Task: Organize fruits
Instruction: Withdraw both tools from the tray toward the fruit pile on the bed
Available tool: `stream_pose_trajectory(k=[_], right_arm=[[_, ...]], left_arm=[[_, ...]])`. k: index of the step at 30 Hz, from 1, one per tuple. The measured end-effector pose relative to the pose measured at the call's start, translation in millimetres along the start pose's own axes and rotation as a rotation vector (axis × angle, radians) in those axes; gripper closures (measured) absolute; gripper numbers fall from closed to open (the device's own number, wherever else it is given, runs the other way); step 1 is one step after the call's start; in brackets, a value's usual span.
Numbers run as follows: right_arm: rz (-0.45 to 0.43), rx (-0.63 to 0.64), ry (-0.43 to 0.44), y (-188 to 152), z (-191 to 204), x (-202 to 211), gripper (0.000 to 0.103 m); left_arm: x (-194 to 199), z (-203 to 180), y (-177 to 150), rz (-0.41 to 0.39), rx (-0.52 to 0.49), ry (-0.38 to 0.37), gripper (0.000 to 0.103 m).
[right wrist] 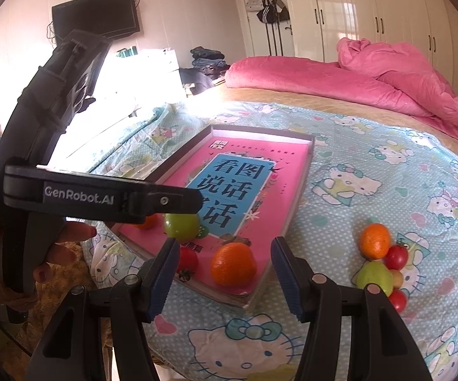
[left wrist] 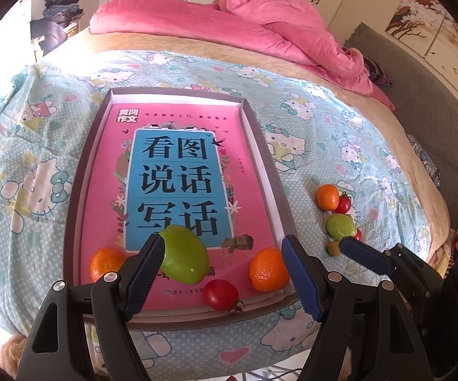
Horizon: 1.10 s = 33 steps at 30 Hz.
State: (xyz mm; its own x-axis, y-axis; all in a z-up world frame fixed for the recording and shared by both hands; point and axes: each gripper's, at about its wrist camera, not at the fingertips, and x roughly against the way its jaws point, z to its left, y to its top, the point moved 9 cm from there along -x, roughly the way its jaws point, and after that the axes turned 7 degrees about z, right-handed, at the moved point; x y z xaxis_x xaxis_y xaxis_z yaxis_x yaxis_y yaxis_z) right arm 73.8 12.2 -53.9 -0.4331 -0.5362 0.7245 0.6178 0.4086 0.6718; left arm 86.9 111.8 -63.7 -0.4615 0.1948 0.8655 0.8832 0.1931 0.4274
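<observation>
On the patterned bedspread (left wrist: 54, 146), the green fruit (left wrist: 184, 258) lay low in the frame, touching one finger of my left gripper (left wrist: 225, 273), jaws apart.

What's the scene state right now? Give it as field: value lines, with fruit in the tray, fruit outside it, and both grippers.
surface: bed sheet
tray: holds pink book
on book: green fruit, two oranges, tomato
outside tray: cluster with an orange, green fruit, tomatoes
left gripper: open, green fruit beside one finger, not gripped
right gripper: open, empty
</observation>
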Motion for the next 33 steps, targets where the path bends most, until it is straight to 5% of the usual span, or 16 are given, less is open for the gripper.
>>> stream_pose_trajectory(k=[19,33], right_arm=[[-0.082,-0.051,-0.092,4.9,-46.4,35.1,0.029],[-0.129,-0.122,-0.13,6.8,-78.0,56.5,0.029]], left_arm=[[4.9,-26.6,1.2,-0.004,-0.039,0.003,0.026],[4.7,-48.0,-1.1,0.008,-0.076,-0.009,0.026]])
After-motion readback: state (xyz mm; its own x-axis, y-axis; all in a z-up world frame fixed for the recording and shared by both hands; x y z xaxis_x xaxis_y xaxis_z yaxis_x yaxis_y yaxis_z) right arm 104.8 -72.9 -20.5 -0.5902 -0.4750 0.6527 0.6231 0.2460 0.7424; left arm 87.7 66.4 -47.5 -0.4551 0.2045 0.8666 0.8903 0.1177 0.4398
